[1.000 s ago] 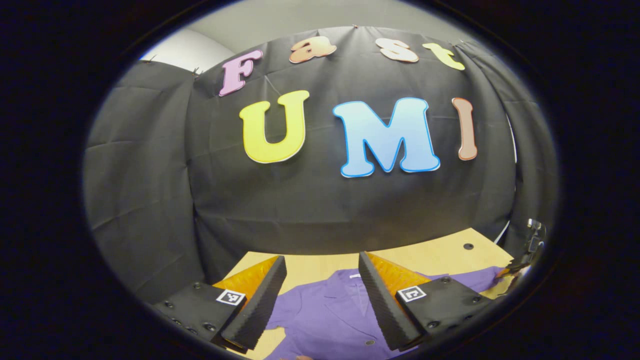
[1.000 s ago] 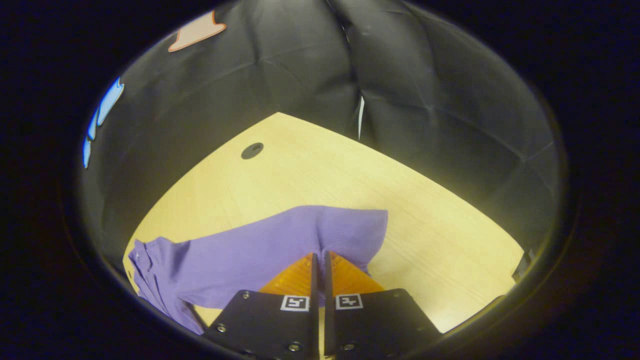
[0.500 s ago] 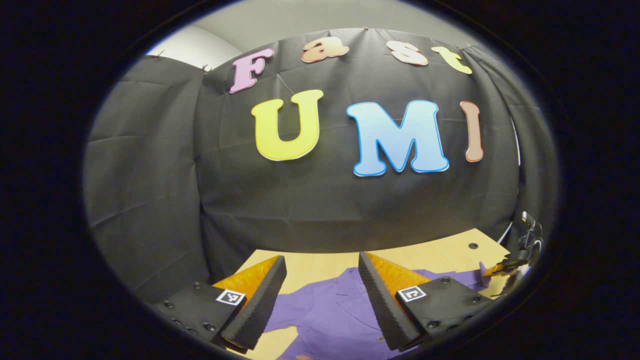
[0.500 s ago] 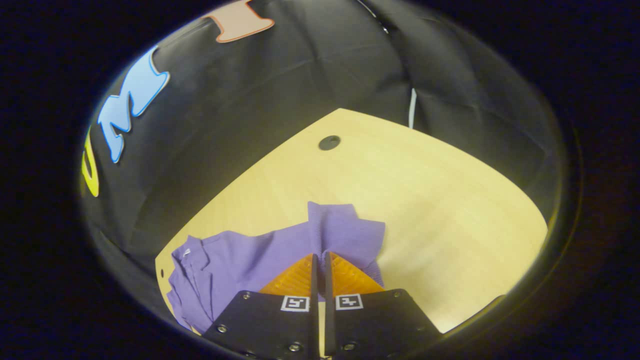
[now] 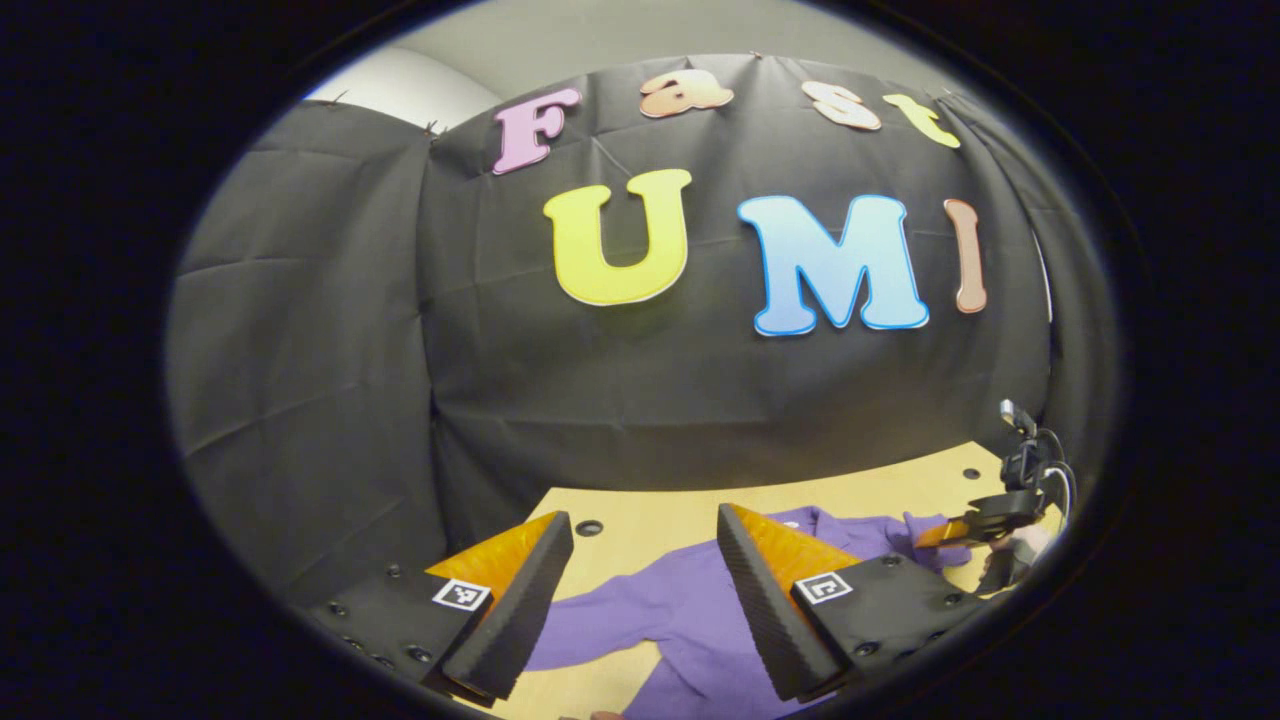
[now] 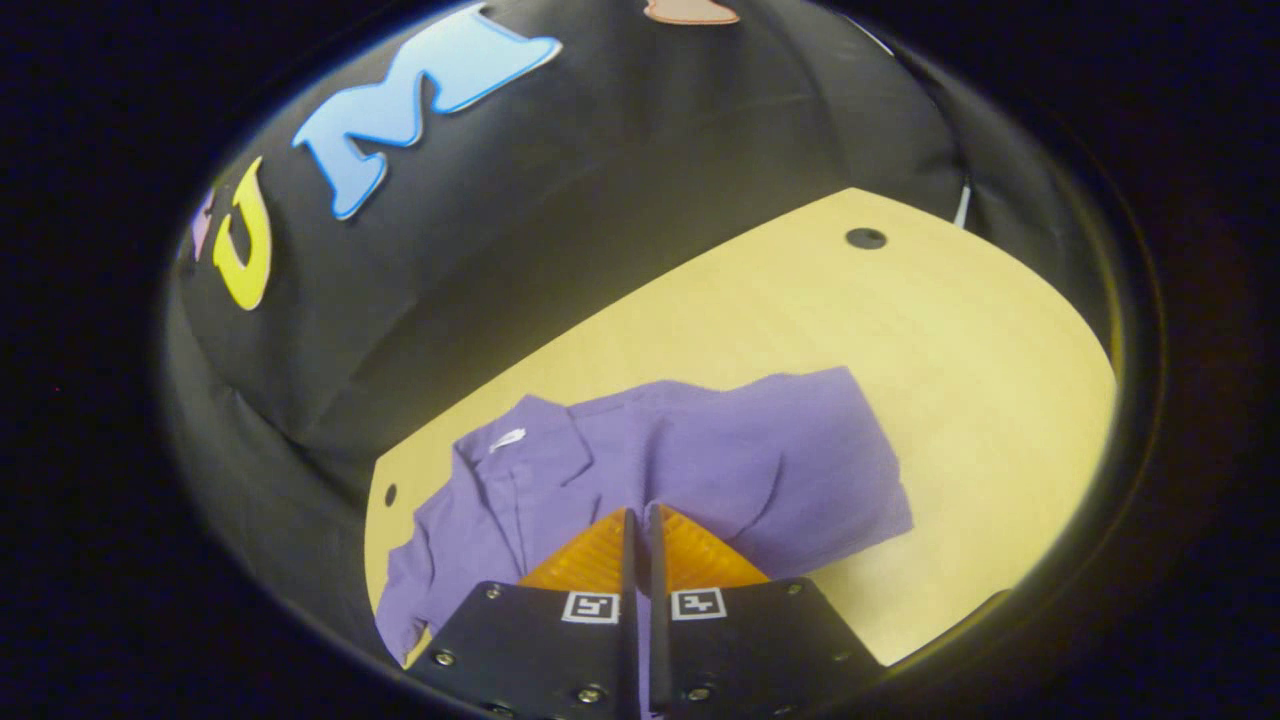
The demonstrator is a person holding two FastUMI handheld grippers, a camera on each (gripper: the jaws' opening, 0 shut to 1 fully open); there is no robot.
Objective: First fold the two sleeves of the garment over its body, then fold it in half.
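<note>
Your right gripper [image 6: 640,512] has its fingers pressed together on the purple garment [image 6: 700,460], and since a second ago it has swung the sleeve [image 6: 800,450] in toward the collar, so the sleeve now lies at 1 o'clock from the fingers. Your left gripper [image 5: 640,560] has its fingers wide apart with nothing in them, just as before, above the garment on the counter [image 6: 900,330]. The right gripper shows at its 3 o'clock, nearer than before.
</note>
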